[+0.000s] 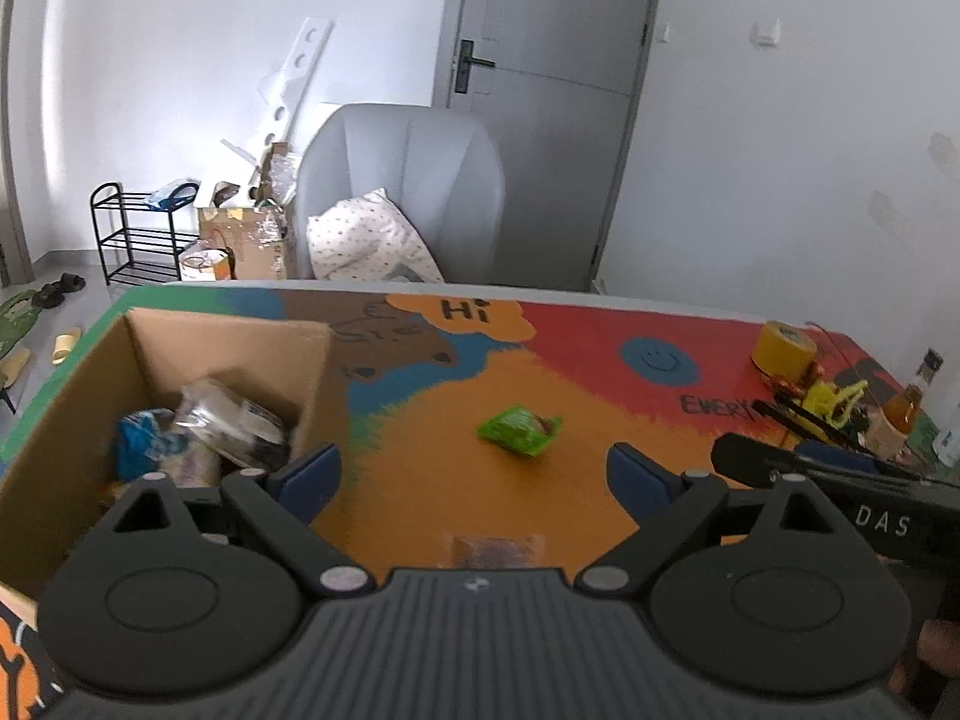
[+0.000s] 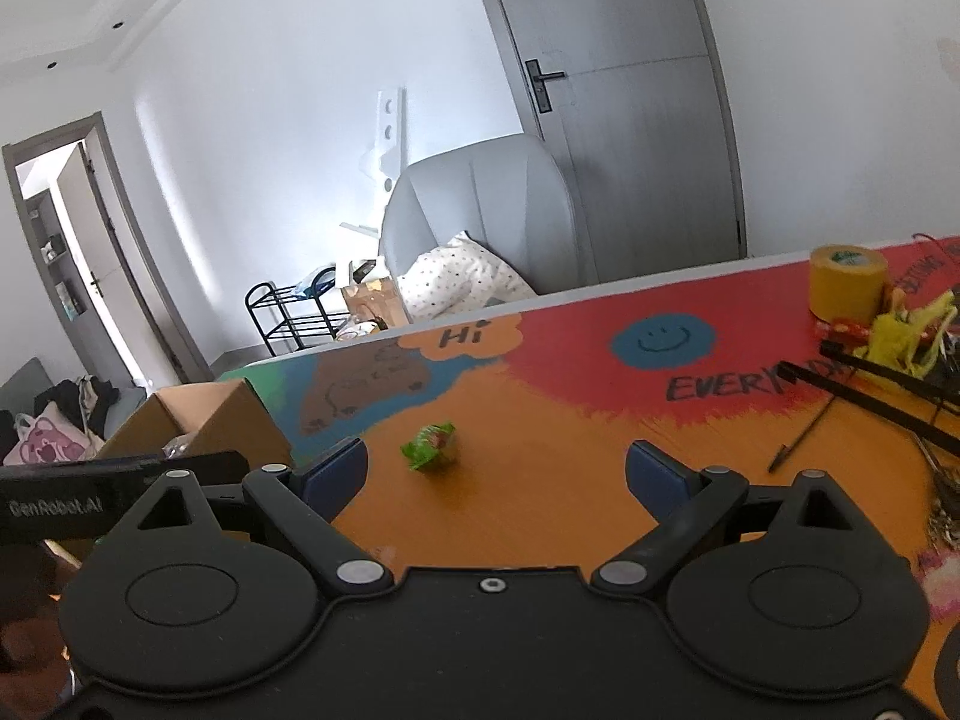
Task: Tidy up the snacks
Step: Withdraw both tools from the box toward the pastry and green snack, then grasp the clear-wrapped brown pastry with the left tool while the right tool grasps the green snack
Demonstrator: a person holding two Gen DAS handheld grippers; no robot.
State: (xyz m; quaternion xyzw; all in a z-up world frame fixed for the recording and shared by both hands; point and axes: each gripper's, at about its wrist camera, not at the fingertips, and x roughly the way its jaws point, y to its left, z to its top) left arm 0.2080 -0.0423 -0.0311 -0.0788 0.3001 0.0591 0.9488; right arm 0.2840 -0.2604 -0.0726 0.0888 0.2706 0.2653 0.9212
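A green snack packet (image 1: 520, 429) lies on the orange part of the colourful table, ahead of both grippers; it also shows in the right wrist view (image 2: 429, 446). An open cardboard box (image 1: 228, 336) stands at the left and holds several snacks, among them a clear packet (image 1: 231, 420) and a blue one (image 1: 141, 441). My left gripper (image 1: 474, 474) is open and empty, its left finger by the box's right wall. My right gripper (image 2: 497, 471) is open and empty, short of the green packet. The box also shows in the right wrist view (image 2: 204, 414).
A yellow tape roll (image 2: 847, 282) stands at the back right, with yellow clutter (image 2: 900, 336), black sticks (image 2: 870, 387) and a pen (image 2: 801, 441) near it. A small brown item (image 1: 495, 549) lies just in front of the left gripper. A grey armchair (image 1: 402, 192) stands behind the table.
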